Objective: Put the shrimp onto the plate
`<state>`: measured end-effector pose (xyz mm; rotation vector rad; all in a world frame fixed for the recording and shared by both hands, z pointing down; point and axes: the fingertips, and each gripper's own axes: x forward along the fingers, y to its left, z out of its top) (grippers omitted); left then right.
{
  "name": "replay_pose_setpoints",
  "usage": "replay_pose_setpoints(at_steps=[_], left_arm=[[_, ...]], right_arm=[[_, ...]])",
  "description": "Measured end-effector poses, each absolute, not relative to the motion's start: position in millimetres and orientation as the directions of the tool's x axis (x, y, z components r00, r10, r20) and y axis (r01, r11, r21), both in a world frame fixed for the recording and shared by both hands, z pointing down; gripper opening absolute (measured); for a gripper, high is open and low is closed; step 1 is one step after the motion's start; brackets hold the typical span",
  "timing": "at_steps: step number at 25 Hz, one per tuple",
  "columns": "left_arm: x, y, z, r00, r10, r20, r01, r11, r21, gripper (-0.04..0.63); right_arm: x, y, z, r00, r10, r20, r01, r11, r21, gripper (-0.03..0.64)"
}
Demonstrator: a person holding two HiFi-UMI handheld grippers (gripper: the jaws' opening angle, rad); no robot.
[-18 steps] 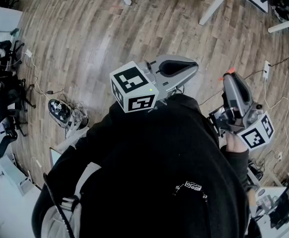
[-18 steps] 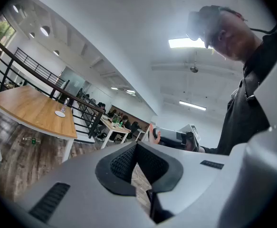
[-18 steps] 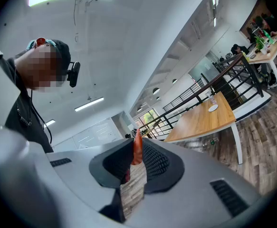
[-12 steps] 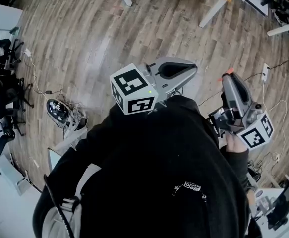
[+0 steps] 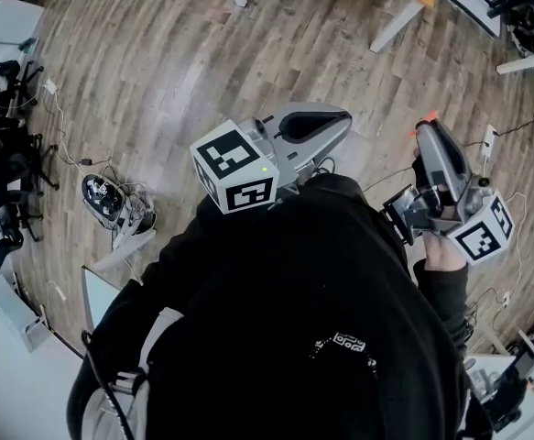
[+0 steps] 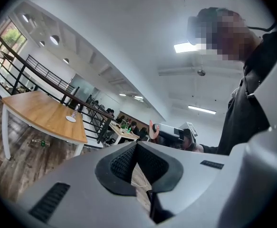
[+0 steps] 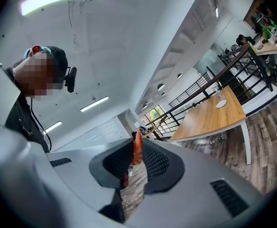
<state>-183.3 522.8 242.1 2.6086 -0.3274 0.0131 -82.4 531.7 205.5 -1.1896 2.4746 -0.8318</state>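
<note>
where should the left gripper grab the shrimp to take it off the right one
Probably the free orange end of the shrimp, which pokes up past the tips of the right gripper; the rest is pinched between its jaws. Come in head-on from beyond those tips, closing across the thin body. The left gripper has its jaws together, so open them first.
</note>
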Motion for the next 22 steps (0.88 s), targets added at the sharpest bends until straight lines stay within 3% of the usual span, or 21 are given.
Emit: replay_pose_setpoints(at_steps=[7, 12, 22], left_arm=[[-155.3, 507.9, 240.0, 0.960, -0.257, 0.111, -0.280, -0.860, 0.427, 0.003], [-126.1, 506.5, 240.9, 0.968, -0.197, 0.156, -0.244, -0.887, 0.391, 0.003], [-91.9, 505.5, 251.7, 0.969, -0.153, 0.193, -0.222, -0.881, 0.419, 0.003]], right_arm=[[-49.0, 525.1, 205.7, -0.628, -0.778, -0.010, -0.627, 0.514, -0.585, 0.067], [-36.4, 535.9, 209.5, -0.705, -0.702, 0.101, -0.659, 0.596, -0.459, 0.067], [20.2, 528.6, 225.2, -0.696, -0.710, 0.112, -0.641, 0.544, -0.541, 0.067]])
